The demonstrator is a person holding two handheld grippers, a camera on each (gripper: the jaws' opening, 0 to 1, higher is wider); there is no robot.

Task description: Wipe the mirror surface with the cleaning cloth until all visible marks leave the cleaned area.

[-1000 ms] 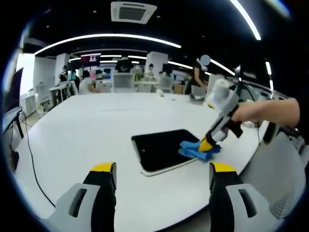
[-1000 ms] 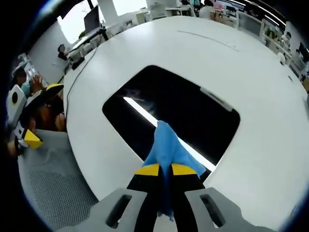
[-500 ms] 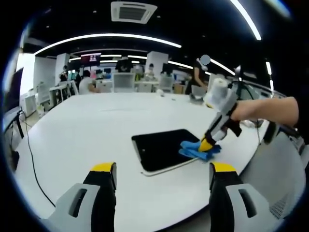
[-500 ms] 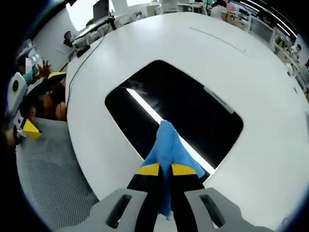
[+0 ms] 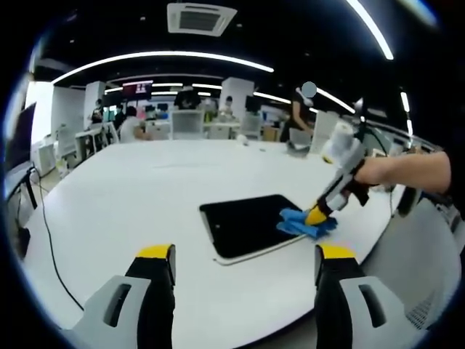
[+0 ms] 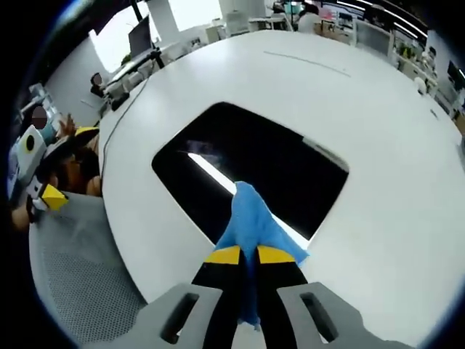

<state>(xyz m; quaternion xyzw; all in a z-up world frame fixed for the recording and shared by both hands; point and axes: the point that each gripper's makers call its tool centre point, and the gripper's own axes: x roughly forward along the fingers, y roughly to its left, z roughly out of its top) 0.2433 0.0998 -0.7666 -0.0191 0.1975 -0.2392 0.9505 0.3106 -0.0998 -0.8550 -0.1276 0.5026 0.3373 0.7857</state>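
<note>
A dark rectangular mirror (image 5: 243, 224) lies flat on the white table (image 5: 116, 196), reflecting a bright ceiling light strip (image 6: 211, 171). A blue cleaning cloth (image 5: 305, 224) rests on its right edge. My right gripper (image 6: 247, 256) is shut on the blue cloth (image 6: 251, 222), pressing it onto the mirror (image 6: 247, 156) near its closer edge. That gripper (image 5: 317, 214) comes in from the right in the left gripper view, held by a person's hand (image 5: 378, 172). My left gripper (image 5: 236, 254) hovers open over the table's near part, short of the mirror, with nothing between its fingers.
A black cable (image 5: 45, 240) trails over the table's left side. Office desks, chairs and several people (image 5: 131, 120) stand at the back. A mesh chair seat (image 6: 80, 291) sits beside the table edge. My left gripper (image 6: 36, 185) also appears at the left of the right gripper view.
The right gripper has slid the cloth a little to the right along the mirror's edge. The left gripper has stayed in place.
</note>
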